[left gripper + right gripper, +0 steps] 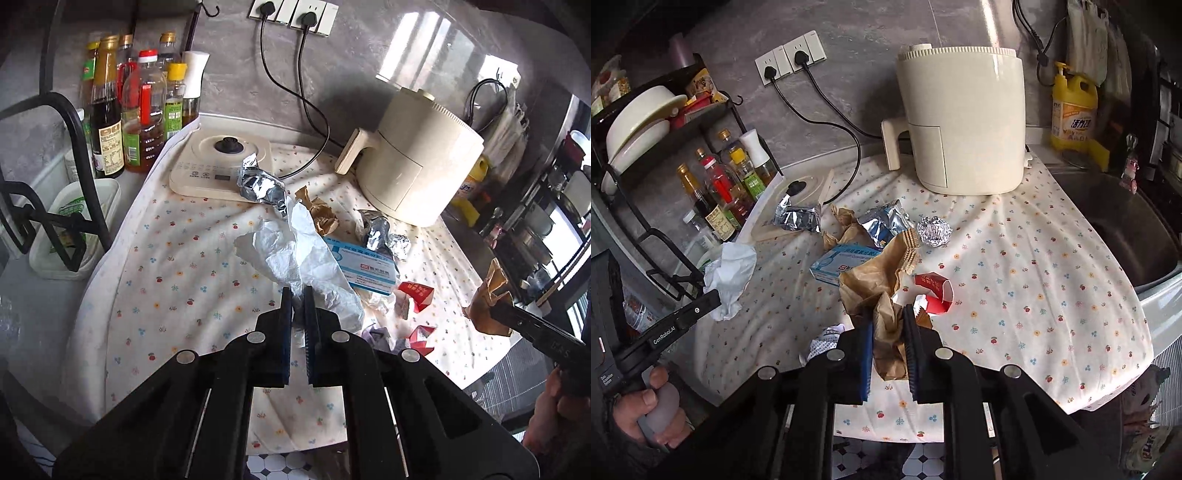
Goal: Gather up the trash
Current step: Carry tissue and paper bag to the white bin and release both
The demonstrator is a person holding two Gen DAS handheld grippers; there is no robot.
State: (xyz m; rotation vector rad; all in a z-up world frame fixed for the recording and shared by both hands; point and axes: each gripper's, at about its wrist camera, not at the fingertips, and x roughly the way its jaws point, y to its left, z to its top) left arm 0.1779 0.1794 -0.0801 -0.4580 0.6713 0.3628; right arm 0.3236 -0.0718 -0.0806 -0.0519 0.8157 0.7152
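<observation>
Grey wall (871, 26) with sockets (790, 55); floral cloth (1034, 280) over table; black rack (55, 177) left; sink (1126, 229) right; tiled floor (923, 461); daylight glare.

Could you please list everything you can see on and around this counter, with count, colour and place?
White tissue: one, held in the left claw.
Brown paper: one, held in the right claw.
Foil packets: two, silver, by the scale.
Foil ball: one, silver, mid-cloth.
Medicine box: one, blue-white, centre.
Red carton: one, torn, near front.
Air fryer: one, cream, at back.
Scale: one, cream, left.
Bottles: several, left wall.
Detergent: one, yellow, by sink.
Tablecloth: one, floral.
</observation>
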